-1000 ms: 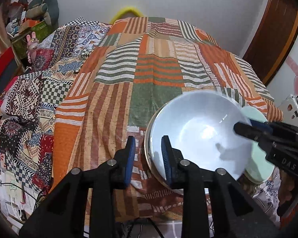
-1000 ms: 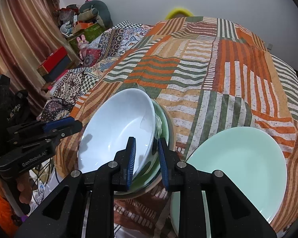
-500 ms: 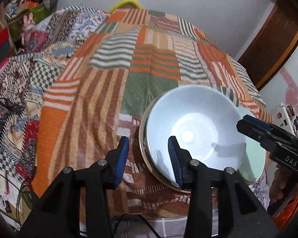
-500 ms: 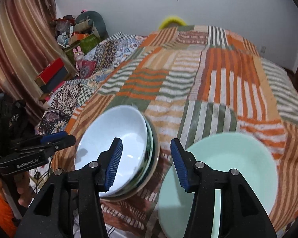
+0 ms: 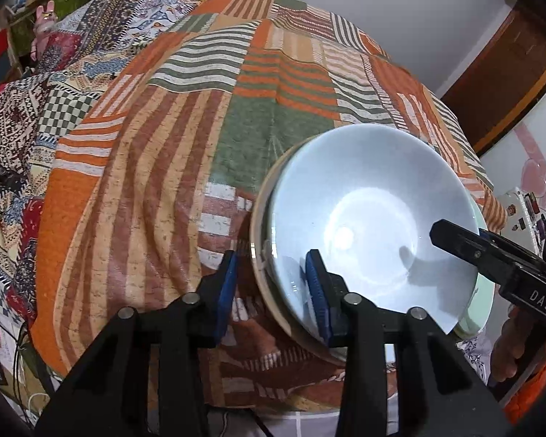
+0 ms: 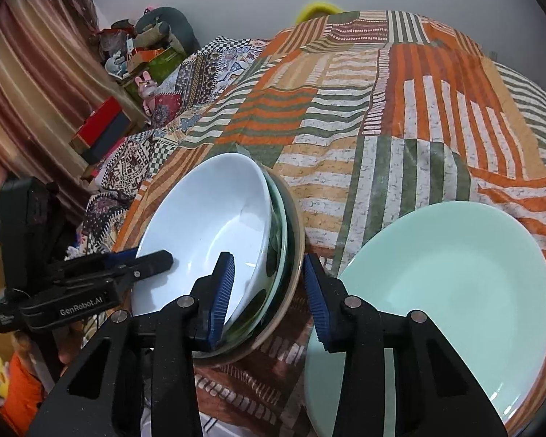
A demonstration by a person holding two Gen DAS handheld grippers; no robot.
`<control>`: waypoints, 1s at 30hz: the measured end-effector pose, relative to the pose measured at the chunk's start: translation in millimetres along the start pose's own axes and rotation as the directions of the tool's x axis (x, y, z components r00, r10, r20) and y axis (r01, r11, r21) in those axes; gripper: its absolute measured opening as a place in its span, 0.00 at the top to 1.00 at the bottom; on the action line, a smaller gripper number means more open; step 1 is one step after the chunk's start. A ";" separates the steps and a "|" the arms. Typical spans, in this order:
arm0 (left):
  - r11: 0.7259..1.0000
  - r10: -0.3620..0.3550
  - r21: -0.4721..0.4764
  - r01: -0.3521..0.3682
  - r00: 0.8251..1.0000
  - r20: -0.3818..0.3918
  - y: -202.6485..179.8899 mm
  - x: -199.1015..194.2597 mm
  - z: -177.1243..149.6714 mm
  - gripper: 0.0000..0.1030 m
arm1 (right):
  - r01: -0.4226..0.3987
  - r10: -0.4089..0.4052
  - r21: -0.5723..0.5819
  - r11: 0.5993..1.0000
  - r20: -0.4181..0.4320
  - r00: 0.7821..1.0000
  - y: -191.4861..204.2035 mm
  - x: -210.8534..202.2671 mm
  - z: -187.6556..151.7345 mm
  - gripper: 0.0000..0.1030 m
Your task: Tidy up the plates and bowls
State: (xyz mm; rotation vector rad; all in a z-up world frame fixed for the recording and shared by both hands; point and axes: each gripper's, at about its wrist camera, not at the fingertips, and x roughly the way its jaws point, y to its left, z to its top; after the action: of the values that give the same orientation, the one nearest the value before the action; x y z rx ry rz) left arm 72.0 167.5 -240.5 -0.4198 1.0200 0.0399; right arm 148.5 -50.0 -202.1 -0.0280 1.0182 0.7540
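White bowl [image 6: 214,225] sits nested now; both grippers' jaws, nearly closed 1 second ago, stand apart astride its rim.

A stack of bowls [image 6: 214,233] sits on the bed [image 6: 400,109] near its front edge, the top bowl [image 5: 367,225] nested in those beneath. Just to its right lies a plate [image 6: 451,284]. Boxes [image 6: 102,127] stand beside the bed, far left.

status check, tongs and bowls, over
Left tongs open, straddling bowl stack rim. Right tongs open, straddling opposite rim. Green plate beside stack.
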 end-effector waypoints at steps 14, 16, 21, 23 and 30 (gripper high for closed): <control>0.997 0.066 0.052 -0.065 0.998 -0.012 -20.8 -0.8 2.9 0.71 | 0.053 -0.053 -0.002 0.999 -0.002 0.999 2.1 3.5 0.7 0.65; 0.997 0.058 0.047 -0.057 0.998 -0.012 -21.0 -3.5 4.6 0.71 | 0.046 -0.046 0.018 0.999 -0.012 0.999 -1.9 2.9 2.1 0.65; 0.999 0.036 0.031 -0.036 0.999 -0.005 -21.9 -12.8 6.6 0.71 | 0.037 -0.036 0.034 0.999 -0.027 0.999 -4.5 -0.5 2.4 0.65; 0.999 0.032 0.028 -0.032 0.999 0.000 -21.8 -15.9 6.6 0.71 | 0.048 -0.048 0.012 0.999 -0.031 0.998 -1.3 -2.9 0.4 0.65; 0.999 0.025 0.025 -0.026 0.999 0.029 -25.1 -32.2 3.4 0.71 | 0.028 -0.028 0.018 0.999 -0.024 0.999 1.4 -11.7 -1.9 0.65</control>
State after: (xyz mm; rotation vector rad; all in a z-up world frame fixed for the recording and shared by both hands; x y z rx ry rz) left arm 63.4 150.8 -204.1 -0.3821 0.9963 0.0554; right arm 142.7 -56.1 -193.7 -0.0354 1.0453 0.7199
